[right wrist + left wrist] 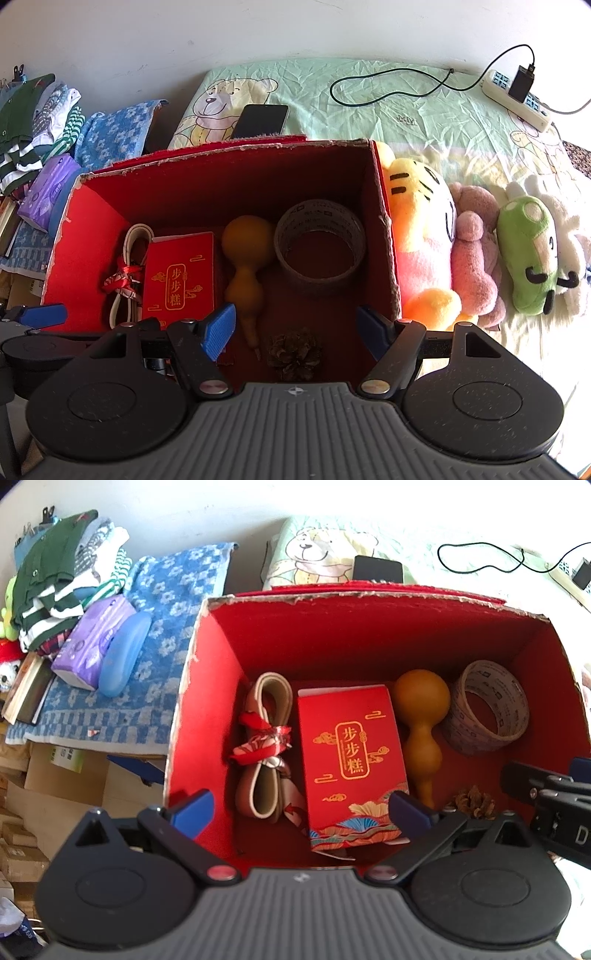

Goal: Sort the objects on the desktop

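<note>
Inside the red cardboard box [207, 686] five small things already lie in a row: at the left a folded strap tied with a red ribbon [264, 746], then a small red carton with gold characters [351, 764], a brown gourd [421, 723], a roll of printed tape [487, 712] at the right wall, and a pine cone [293, 350] near the front edge. So the sorting of the small items looks largely done. The left gripper [303, 808] hovers over the box's near left part with its jaws spread and nothing between them; the right gripper [295, 328] hangs above the pine cone, jaws likewise wide apart and empty. Outside the box to the right, a yellow tiger plush [421, 229], a pink plush [476, 254] and a green plush [528, 254] lie on the sheet [406, 110], and a black phone [260, 120] lies behind the box; whether these are to be sorted too cannot be told.
</note>
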